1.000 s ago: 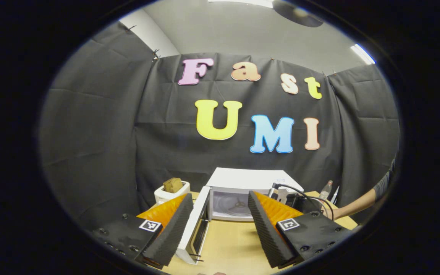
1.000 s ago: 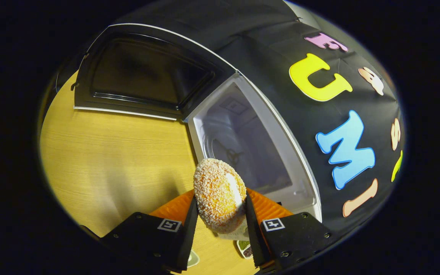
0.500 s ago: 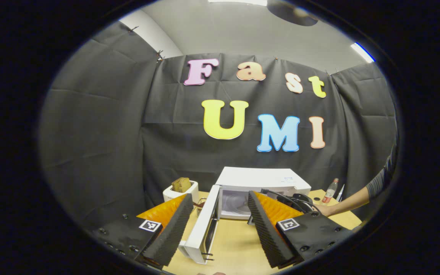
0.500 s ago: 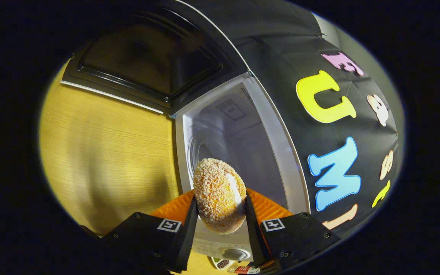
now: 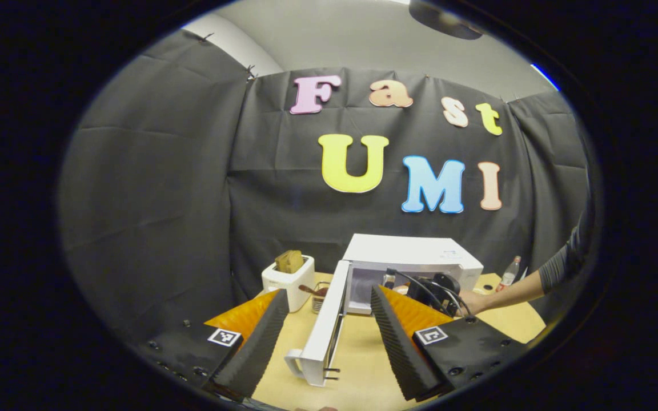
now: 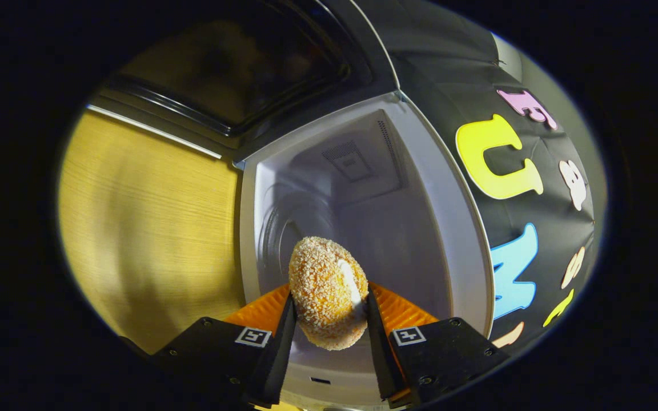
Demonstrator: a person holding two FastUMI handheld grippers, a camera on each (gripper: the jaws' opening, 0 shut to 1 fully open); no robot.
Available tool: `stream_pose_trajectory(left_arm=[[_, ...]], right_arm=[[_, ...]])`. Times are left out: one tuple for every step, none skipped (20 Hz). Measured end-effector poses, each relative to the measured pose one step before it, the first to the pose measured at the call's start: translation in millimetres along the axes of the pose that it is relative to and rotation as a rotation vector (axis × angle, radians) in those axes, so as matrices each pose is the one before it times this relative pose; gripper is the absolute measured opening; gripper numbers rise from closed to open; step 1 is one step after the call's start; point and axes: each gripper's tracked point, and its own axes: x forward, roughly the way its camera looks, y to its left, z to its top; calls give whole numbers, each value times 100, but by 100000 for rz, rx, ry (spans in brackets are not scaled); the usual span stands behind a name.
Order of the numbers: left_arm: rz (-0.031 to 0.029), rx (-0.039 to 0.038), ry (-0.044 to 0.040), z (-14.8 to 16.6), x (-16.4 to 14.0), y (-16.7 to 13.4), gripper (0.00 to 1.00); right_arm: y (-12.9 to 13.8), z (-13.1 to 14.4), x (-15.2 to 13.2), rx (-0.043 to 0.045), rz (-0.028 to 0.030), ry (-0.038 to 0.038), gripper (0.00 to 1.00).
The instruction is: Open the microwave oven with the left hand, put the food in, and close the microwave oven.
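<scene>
Black cloth walls close off the booth behind a wooden table point(image 5: 357, 371), where the white microwave oven point(image 5: 414, 260) stands with its door point(image 5: 326, 331) swung wide toward the left gripper view. Compared with a second ago, that view sits farther back and the oven looks smaller, while in the right gripper view the oven's pale cavity point(image 6: 357, 211) has grown much larger and now lies straight ahead, its dark-windowed door point(image 6: 237, 63) pushed up to the edge of the view. A white toaster point(image 5: 288, 279) with a brown slice in it stands just left of the oven, and a small bottle point(image 5: 509, 273) stands to its right.

The left gripper point(image 5: 329, 337) is spread wide apart and holds nothing, its fingers framing the door's edge without touching it. The right gripper point(image 6: 329, 319) is clamped on the food point(image 6: 328, 291), a crumb-coated orange ball pressed between both fingers, held at the mouth of the cavity. In the left gripper view, a sleeved forearm reaches in from the right, and its hand point(image 5: 469, 301) holds that gripper at the oven's opening.
</scene>
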Motion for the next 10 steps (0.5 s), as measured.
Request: stream_pose_trajectory(left_arm=[[693,356,308,72,-107,402,96],[576,119,221,118,-114,412,95],[-21,-305,555,68,-18,207,96],[198,-24,297,-135,49,189,96],[302,272,23,169,-29,244,95],[214,112,119,63,26,161,95],[483,29,-211,103,71,310,95],[436,-322,-25,-65,50,221,95],[191,-844,125,111,52,12,94],[145,-755,49,-306,191,-52,94]], right_arm=[[69,66,347,-647,-1193,484,63],[278,-59,-16,-536,-1162,1025,63],[118,-103,211,-722,-1237,1185,63],[122,122,350,-725,-799,587,63],[-37,106,331,-453,-917,-167,63],[-260,86,231,-900,-1430,-508,63],[-21,242,-44,-351,-782,-1008,63],[-23,259,362,144,-150,-811,63],[65,110,212,-93,644,-527,70],[76,-95,619,-544,1344,98,73]])
